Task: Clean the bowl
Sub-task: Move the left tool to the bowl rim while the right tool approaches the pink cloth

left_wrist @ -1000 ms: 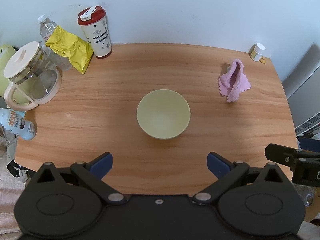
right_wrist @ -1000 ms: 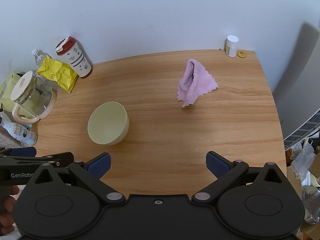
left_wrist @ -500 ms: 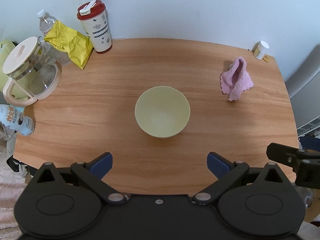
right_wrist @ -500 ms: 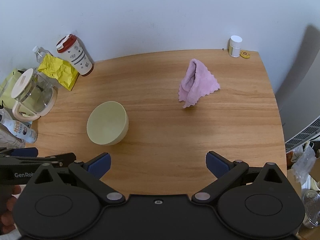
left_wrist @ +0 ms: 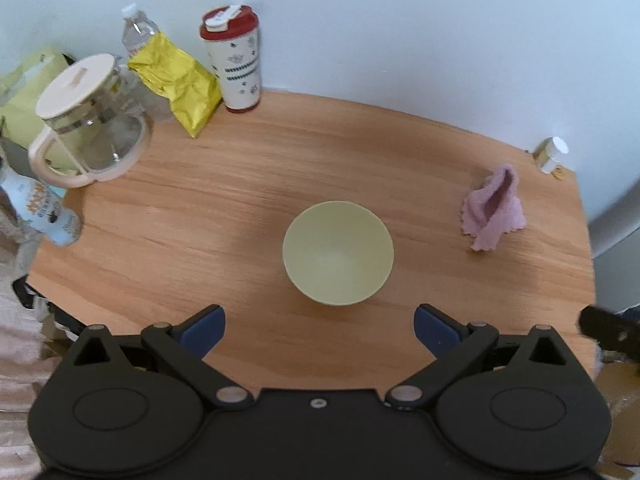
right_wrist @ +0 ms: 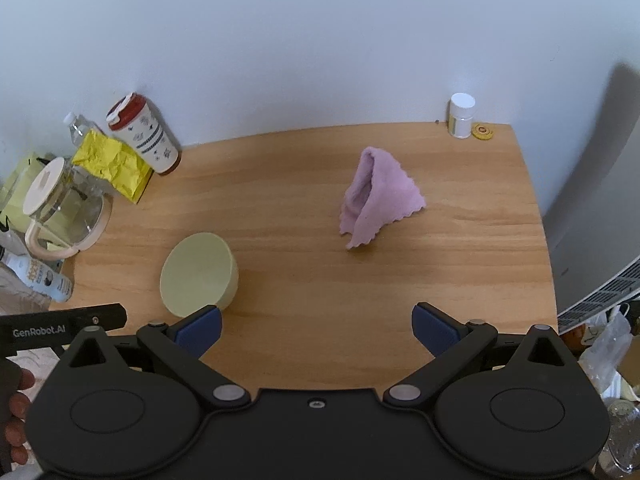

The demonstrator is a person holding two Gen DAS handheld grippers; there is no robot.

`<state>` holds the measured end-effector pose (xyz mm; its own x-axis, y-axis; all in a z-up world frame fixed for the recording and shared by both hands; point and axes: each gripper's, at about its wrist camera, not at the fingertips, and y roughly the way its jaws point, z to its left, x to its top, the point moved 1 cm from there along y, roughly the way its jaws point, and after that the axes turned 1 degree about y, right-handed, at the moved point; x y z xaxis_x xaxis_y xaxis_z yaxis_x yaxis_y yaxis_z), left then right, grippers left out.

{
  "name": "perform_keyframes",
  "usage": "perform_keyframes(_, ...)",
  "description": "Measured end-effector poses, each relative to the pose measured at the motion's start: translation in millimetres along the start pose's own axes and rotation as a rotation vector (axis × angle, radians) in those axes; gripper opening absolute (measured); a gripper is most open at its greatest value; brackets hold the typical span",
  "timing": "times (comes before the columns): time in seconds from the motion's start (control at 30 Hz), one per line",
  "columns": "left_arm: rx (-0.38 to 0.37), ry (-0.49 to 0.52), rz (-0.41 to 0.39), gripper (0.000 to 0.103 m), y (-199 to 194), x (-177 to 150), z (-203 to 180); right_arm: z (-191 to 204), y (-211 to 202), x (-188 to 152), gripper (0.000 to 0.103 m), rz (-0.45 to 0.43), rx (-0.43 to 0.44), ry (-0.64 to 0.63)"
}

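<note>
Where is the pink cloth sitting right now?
The pink cloth lies bunched on the wooden table, right of the pale green bowl and in front of the small white-capped bottle.

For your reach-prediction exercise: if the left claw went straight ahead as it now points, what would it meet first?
Most likely the pale green bowl, centred just ahead between the open left claw fingers; exact depth is unclear.

Upright pale-yellow bowl (left_wrist: 338, 254), tented pink cloth (right_wrist: 376, 196)

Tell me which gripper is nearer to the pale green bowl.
Left. The left gripper hangs open directly in front of the pale green bowl; the right gripper is open too, but faces the pink cloth, bowl off its left finger.
</note>
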<state>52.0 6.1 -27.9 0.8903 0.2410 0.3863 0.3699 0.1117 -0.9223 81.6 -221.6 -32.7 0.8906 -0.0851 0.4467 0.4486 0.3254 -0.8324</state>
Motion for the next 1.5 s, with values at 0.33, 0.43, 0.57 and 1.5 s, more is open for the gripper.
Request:
perform_keyframes(0.33, -0.028, -0.046, 0.034, 0.103, 13, -7, 2, -21, 12, 14, 0.103, -0.097, 0.021, -0.082)
perform_keyframes(0.43, -0.043, -0.052, 0.023, 0.103, 17, 2, 10, -25, 19, 21, 0.103, -0.139, 0.042, -0.094)
perform_keyframes(0.57, 0.020, 0.011, -0.053, 0.103, 22, 18, 13, -30, 30, 35, 0.100, -0.226, 0.011, -0.061)
perform_keyframes(1.5, -0.120, 0.082, -0.038, 0.103, 134, 34, 42, -31, 147, 96, 0.089, -0.284, -0.139, -0.058)
